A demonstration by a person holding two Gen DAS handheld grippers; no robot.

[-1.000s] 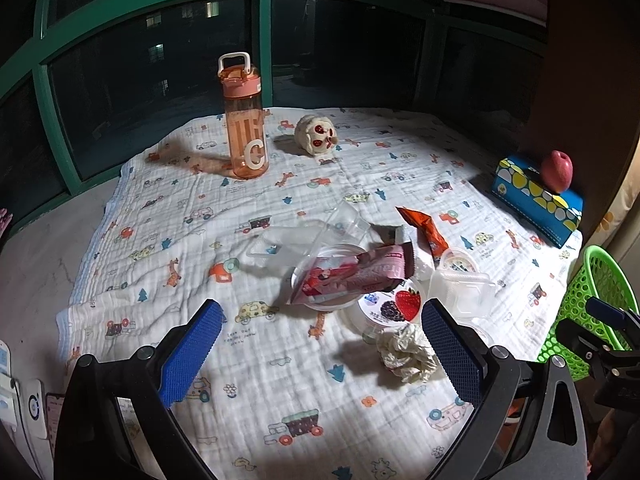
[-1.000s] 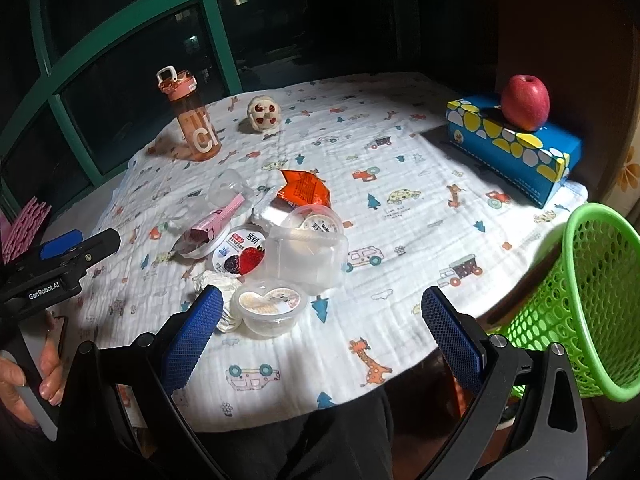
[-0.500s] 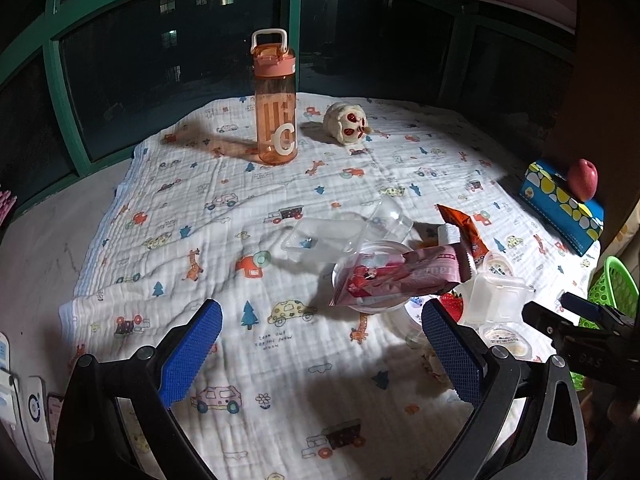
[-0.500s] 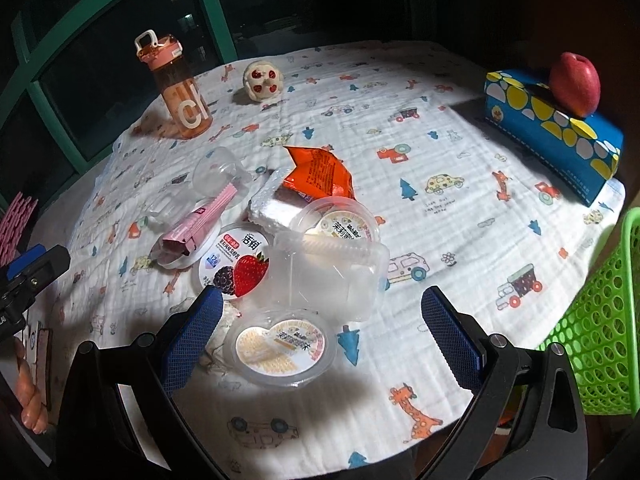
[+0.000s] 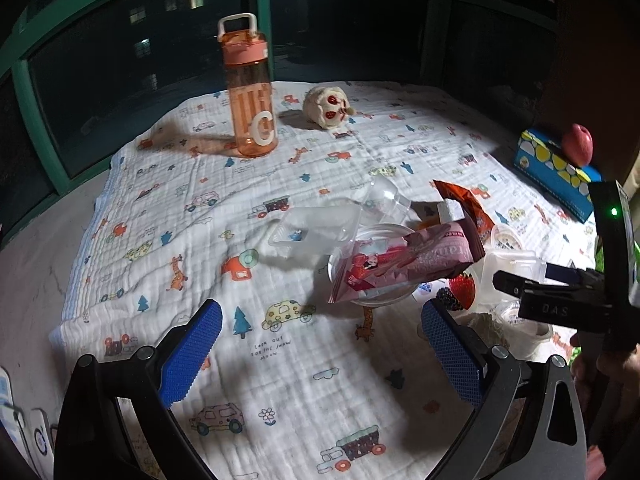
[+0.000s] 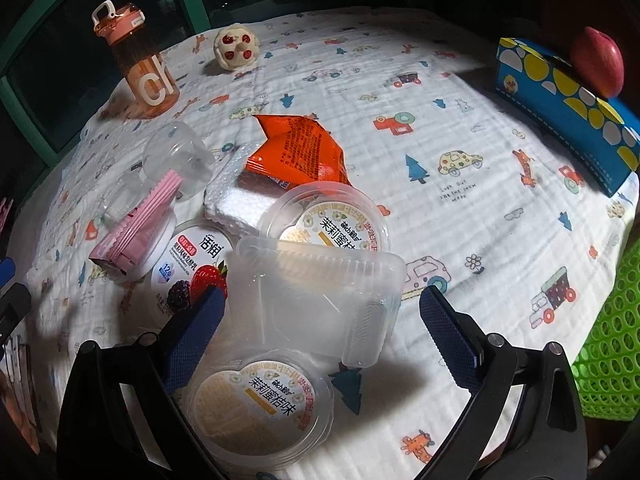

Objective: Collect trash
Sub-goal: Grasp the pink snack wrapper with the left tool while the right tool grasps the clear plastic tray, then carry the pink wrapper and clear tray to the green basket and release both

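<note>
clear plastic trash heaped on your printed cloth (image 6: 460, 92)
your right gripper (image 6: 320, 320) gapes wide around the clear lidded box (image 6: 320, 300), pads not touching it, jelly cups (image 6: 260, 404) and a yogurt cup (image 6: 192, 264) crowding beside; your left gripper (image 5: 320, 356) hangs wide and empty before the pink wrapper (image 5: 404, 260); green basket (image 6: 612, 340) sits at your right

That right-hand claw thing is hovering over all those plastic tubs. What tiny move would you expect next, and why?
Probably a short dip down, then closing on the clear plastic box. The right gripper is open, holds nothing, and its fingers already sit either side of that box, which lies on top of the pile. The green basket waits just to the right.
</note>
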